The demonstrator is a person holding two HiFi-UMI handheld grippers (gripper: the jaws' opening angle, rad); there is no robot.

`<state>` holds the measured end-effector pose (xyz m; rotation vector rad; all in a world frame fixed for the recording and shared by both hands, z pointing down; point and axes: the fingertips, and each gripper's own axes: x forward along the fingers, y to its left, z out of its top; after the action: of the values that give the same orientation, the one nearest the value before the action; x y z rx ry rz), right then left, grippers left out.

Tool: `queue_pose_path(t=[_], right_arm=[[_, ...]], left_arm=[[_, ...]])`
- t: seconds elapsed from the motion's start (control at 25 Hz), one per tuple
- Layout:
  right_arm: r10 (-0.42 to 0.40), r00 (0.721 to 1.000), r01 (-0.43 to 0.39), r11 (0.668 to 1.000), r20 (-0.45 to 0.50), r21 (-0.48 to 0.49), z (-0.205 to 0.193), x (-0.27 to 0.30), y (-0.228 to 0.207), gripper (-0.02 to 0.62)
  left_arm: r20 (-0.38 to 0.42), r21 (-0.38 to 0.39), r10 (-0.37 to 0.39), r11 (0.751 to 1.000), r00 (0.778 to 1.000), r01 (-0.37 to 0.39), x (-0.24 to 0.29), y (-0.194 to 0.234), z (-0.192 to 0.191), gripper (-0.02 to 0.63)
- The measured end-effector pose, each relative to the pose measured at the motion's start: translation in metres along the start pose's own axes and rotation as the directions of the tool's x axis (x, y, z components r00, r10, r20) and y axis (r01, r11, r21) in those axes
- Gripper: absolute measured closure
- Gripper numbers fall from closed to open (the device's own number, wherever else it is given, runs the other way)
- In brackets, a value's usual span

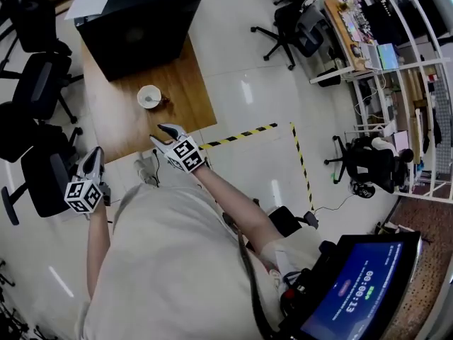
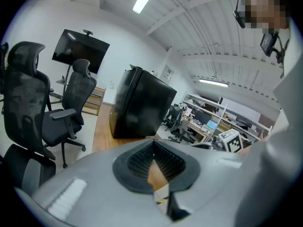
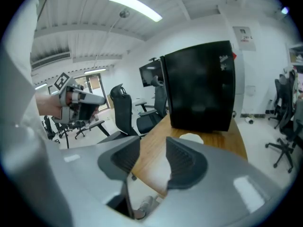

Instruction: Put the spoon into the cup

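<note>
Right claw gapes empty; left claw closed.

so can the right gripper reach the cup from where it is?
Probably yes. The right gripper is open and empty, aimed at the white cup across bare wooden table; the black box stands behind it, not in the way.

My right gripper and left gripper by the wooden table.
My right gripper's jaws stand apart, the white cup at its 12 o'clock; my left gripper hangs at its 8 o'clock, beside a black office chair.
</note>
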<state>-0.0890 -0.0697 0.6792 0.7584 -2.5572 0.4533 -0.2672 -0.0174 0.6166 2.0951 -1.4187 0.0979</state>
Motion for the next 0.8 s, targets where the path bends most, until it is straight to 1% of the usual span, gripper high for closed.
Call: queue_pose_path(t=[0.16, 0.28, 0.44, 0.52, 0.56, 0.6, 0.72, 0.8], right_arm=[[0.009, 0.996, -0.016, 0.997, 0.093, 0.075, 0.006, -0.056, -0.015, 0.439], [0.005, 0.989, -0.018, 0.996, 0.148, 0.087, 0.006, -0.106, -0.023, 0.445], [-0.026, 0.974, 0.01, 0.997, 0.224, 0.073, -0.003, -0.175, -0.033, 0.47], [-0.032, 0.967, 0.006, 0.995, 0.253, 0.1, -0.014, -0.206, -0.038, 0.482], [-0.027, 0.962, -0.008, 0.992, 0.272, 0.129, -0.02, -0.222, -0.04, 0.496], [-0.019, 0.956, -0.031, 0.986, 0.294, 0.164, -0.025, -0.238, -0.042, 0.525], [0.008, 0.934, -0.105, 0.962, 0.356, 0.254, -0.04, -0.278, -0.048, 0.546], [0.028, 0.929, -0.142, 0.947, 0.368, 0.287, -0.051, -0.297, -0.049, 0.548]], left_arm=[[0.025, 0.041, 0.04, 0.998, 0.999, -0.041, -0.002, -0.025, 0.002, 0.606], [0.045, 0.056, 0.057, 0.997, 0.997, -0.059, -0.001, -0.054, -0.002, 0.604], [0.045, 0.064, 0.076, 0.995, 0.996, -0.078, -0.002, -0.096, -0.024, 0.604], [0.047, 0.062, 0.096, 0.993, 0.994, -0.099, -0.009, -0.116, -0.038, 0.604], [0.049, 0.059, 0.106, 0.992, 0.993, -0.109, -0.014, -0.127, -0.045, 0.604], [0.05, 0.056, 0.115, 0.991, 0.992, -0.118, -0.018, -0.138, -0.054, 0.604], [0.048, 0.048, 0.146, 0.988, 0.988, -0.148, -0.033, -0.167, -0.081, 0.604], [0.044, 0.042, 0.167, 0.985, 0.985, -0.169, -0.046, -0.183, -0.099, 0.604]])
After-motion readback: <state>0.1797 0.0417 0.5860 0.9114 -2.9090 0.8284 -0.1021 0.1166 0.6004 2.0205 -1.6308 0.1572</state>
